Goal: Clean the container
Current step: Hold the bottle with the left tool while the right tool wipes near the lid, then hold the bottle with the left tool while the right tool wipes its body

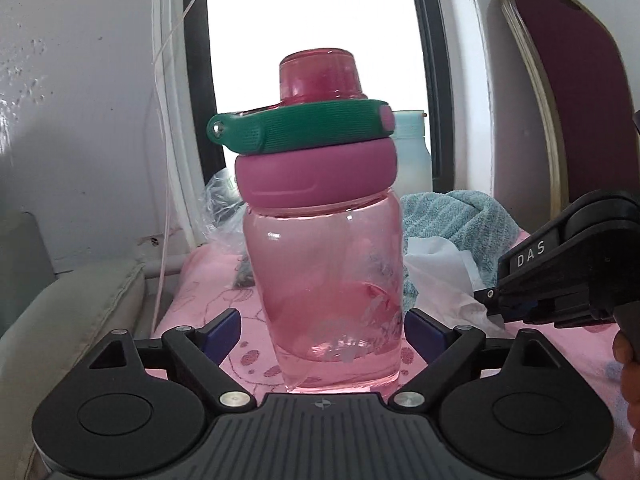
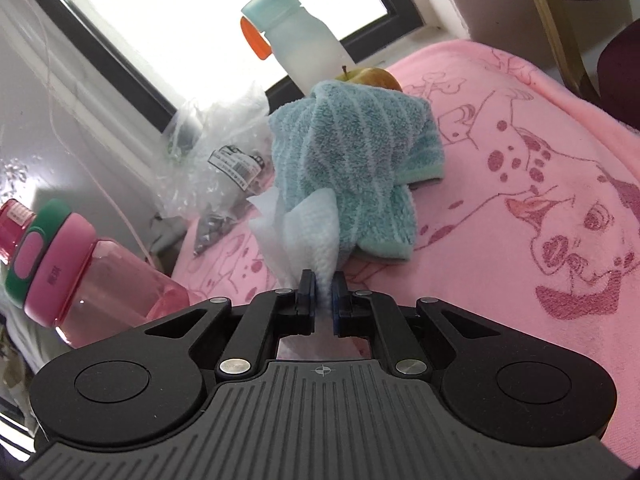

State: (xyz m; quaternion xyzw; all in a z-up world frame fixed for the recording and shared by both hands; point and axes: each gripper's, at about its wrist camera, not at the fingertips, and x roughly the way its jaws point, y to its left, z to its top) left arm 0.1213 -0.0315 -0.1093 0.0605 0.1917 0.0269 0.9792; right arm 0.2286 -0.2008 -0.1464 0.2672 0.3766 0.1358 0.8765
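Between the spread left claw point(image 1: 322, 330) fingers, the pink bottle point(image 1: 324, 280) is straddled, ungripped; white tissue point(image 2: 308, 236) is pinched by the right claw point(image 2: 322, 292).

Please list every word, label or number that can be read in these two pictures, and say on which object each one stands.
"DAS": white letters on the black body of the right gripper, seen from the left wrist view.
Pink bottle: printed characters on its pink lid collar, too blurred to read.
Pink bottle wall: pale print low on it, not readable.
Plastic bag: a white label with a barcode and small print, too small to read.
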